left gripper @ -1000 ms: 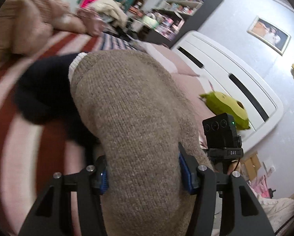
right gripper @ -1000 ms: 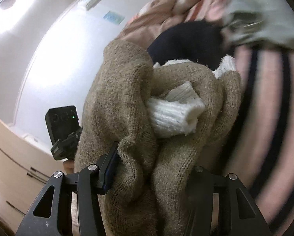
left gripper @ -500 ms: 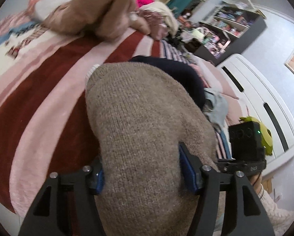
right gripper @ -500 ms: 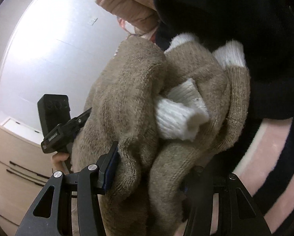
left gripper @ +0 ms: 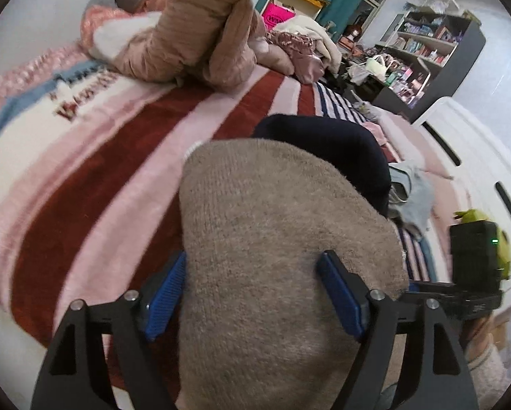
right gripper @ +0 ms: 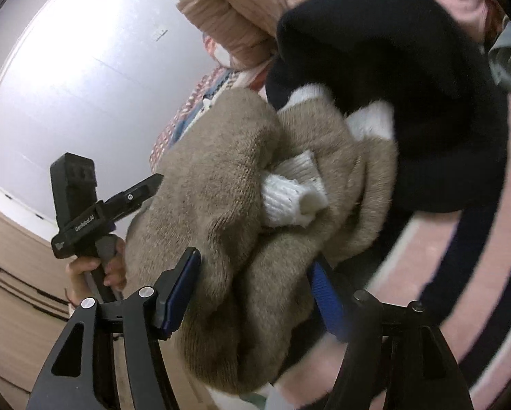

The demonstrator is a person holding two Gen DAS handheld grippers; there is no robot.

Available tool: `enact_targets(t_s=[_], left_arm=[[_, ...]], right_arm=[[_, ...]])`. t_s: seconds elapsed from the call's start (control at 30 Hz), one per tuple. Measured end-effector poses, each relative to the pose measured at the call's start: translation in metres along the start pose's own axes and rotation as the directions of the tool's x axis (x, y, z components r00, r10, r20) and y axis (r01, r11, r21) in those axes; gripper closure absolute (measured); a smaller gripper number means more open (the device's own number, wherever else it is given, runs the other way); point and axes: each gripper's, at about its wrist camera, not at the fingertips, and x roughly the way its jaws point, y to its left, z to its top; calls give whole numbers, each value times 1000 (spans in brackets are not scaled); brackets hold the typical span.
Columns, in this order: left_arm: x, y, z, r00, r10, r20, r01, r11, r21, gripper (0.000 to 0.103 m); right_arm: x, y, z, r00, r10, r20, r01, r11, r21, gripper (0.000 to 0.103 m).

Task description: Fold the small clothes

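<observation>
A brown knit garment with white ribbed cuffs is bunched up between both grippers, above the striped bed blanket. My left gripper is shut on its one side, blue pads pressed into the knit. My right gripper is shut on the other side of the same garment. A dark navy garment lies right behind it, touching it; it also shows in the right wrist view.
A pile of pink and tan clothes lies at the far end of the bed. A grey-blue cloth and a green plush toy lie at the right. Shelves stand beyond. A wall stands behind the left gripper's hand.
Both grippers have carried the brown garment forward and lower over the bed, close against the navy garment. The grip on it is unchanged.
</observation>
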Motion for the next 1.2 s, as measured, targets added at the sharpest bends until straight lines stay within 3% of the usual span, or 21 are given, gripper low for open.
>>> enact_targets(t_s=[0.1, 0.2, 0.4, 0.5, 0.53, 0.6, 0.7, 0.77, 0.8, 0.87, 0.9, 0.93, 0.97, 1.03, 1.13, 1.2], left_arm=[[-13, -18, -2, 996, 76, 40, -77, 996, 38, 27], [-31, -42, -9, 981, 163, 103, -172, 981, 92, 24], [-71, -109, -31, 951, 177, 251, -225, 958, 176, 17], [-87, -151, -45, 930, 156, 333, -235, 949, 209, 10], [-90, -168, -50, 922, 144, 360, -236, 945, 225, 9], [-94, -200, -60, 902, 122, 414, -247, 933, 263, 4], [-96, -242, -78, 855, 125, 504, -295, 915, 274, 1], [-94, -271, -90, 837, 103, 537, -293, 914, 281, 1], [-92, -285, -96, 833, 85, 547, -283, 914, 289, 1], [-91, -311, -107, 815, 75, 574, -293, 908, 298, 1], [-90, -321, -111, 803, 81, 591, -308, 904, 295, 1], [-89, -332, -115, 790, 81, 608, -321, 900, 296, 1], [-90, -340, -118, 782, 76, 619, -324, 898, 299, 1], [-91, -352, -124, 771, 59, 634, -320, 897, 306, 1], [-94, -361, -129, 768, 41, 640, -301, 904, 303, 1], [-96, -365, -132, 771, 29, 636, -289, 907, 308, 1]], right_arm=[[-25, 3, -9, 999, -22, 34, 23, 999, -40, 42], [-58, 5, -27, 995, -65, 81, 75, 990, -119, 41], [-127, -13, -68, 967, -148, 207, 183, 970, -159, 41], [-167, -14, -88, 929, -224, 295, 278, 948, -157, 41], [-182, -13, -99, 907, -254, 335, 321, 934, -159, 41], [-204, -8, -117, 880, -270, 391, 359, 917, -173, 40], [-239, 0, -146, 818, -325, 474, 449, 877, -173, 35], [-262, 10, -164, 753, -387, 533, 532, 834, -146, 33], [-274, 18, -175, 714, -412, 567, 576, 806, -140, 30], [-289, 33, -190, 632, -452, 630, 657, 743, -126, 13], [-298, 40, -199, 572, -476, 668, 704, 703, -102, 9], [-301, 45, -203, 528, -498, 688, 733, 677, -73, 4], [-304, 49, -207, 479, -522, 706, 761, 648, -37, 0], [-309, 57, -213, 410, -545, 731, 797, 604, 3, 0], [-313, 62, -218, 343, -561, 753, 830, 557, 37, 0], [-314, 65, -219, 331, -554, 764, 834, 551, 39, 0]])
